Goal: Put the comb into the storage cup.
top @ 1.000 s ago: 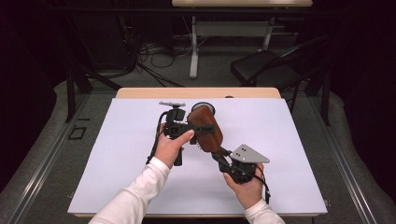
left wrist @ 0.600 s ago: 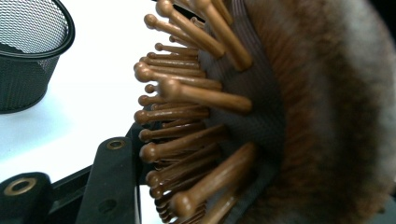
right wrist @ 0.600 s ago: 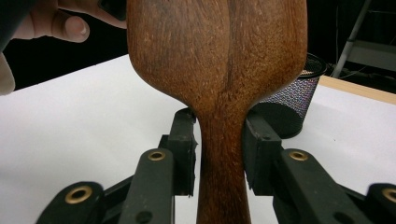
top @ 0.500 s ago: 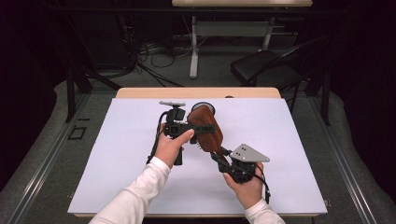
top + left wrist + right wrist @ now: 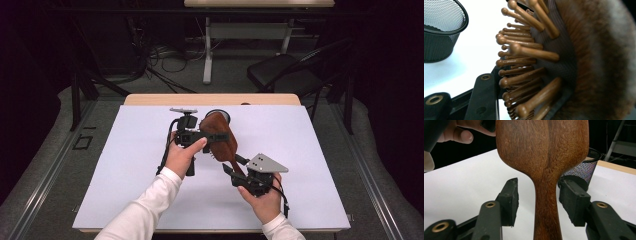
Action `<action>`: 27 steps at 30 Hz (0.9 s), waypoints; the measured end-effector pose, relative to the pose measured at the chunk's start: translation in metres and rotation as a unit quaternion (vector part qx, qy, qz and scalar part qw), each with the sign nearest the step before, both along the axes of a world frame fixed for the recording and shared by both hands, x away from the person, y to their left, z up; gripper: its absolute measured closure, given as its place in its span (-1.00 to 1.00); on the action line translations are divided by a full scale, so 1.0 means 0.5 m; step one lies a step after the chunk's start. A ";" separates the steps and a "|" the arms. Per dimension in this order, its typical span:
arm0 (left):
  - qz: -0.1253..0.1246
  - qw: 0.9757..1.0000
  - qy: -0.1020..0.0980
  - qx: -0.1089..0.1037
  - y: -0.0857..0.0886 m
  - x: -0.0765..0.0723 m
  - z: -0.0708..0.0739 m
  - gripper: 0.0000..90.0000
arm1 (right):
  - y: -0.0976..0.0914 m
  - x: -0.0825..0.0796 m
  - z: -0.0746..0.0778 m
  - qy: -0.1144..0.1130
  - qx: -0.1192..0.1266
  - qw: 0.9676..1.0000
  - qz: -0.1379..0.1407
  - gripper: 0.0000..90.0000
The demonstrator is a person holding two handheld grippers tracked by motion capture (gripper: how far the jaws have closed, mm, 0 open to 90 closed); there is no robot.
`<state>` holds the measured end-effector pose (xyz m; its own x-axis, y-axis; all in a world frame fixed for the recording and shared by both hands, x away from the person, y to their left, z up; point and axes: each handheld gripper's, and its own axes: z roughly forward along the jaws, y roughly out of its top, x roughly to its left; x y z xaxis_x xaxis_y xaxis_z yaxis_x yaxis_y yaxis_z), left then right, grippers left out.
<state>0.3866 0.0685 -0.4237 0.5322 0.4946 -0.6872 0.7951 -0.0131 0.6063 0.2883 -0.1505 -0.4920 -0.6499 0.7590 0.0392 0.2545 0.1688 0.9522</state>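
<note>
The right gripper (image 5: pixel 539 195) has just been opening; its pads stand clear either side of the wooden hairbrush's (image 5: pixel 220 137) handle. The left gripper (image 5: pixel 200 136) is clamped on the brush head, seemingly across its bristles, above the desk's (image 5: pixel 125 190) middle, near a mesh cup (image 5: pixel 441 30).

**Two hands, two black grippers**

The person wears long white sleeves (image 5: pixel 150 200). Each hand carries a black gripper with two chunky jaws. The jaw arms have round brass rings (image 5: pixel 490 204) set in them. The right gripper (image 5: pixel 236 167) has a grey three-cornered plate (image 5: pixel 266 163) on top, dotted with small holes. A black cable (image 5: pixel 165 152) hangs from the left gripper (image 5: pixel 212 136).
</note>
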 end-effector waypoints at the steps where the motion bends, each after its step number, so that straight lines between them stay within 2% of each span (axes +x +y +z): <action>1: 0.000 1.000 0.000 0.000 0.000 0.000 0.000 0.08 | 0.000 0.000 0.000 -0.001 0.000 1.000 0.000 0.04; 7: 0.006 1.000 -0.004 0.000 0.003 0.005 -0.002 0.07 | 0.000 0.001 0.001 -0.005 -0.007 1.000 -0.003 -0.04; 14: 0.011 1.000 -0.010 -0.005 0.008 0.010 -0.003 0.07 | -0.005 0.003 0.003 -0.012 -0.007 1.000 -0.013 -0.05; 27: 0.027 0.999 -0.024 -0.001 0.019 0.019 -0.002 0.07 | -0.014 0.011 0.001 0.008 0.006 1.000 -0.015 -0.12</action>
<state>0.3959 0.0779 -0.4248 0.5371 0.5213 -0.6631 0.7647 0.0308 0.6436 0.2939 -0.1577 -0.4914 -0.6257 0.7779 0.0579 0.2743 0.1498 0.9499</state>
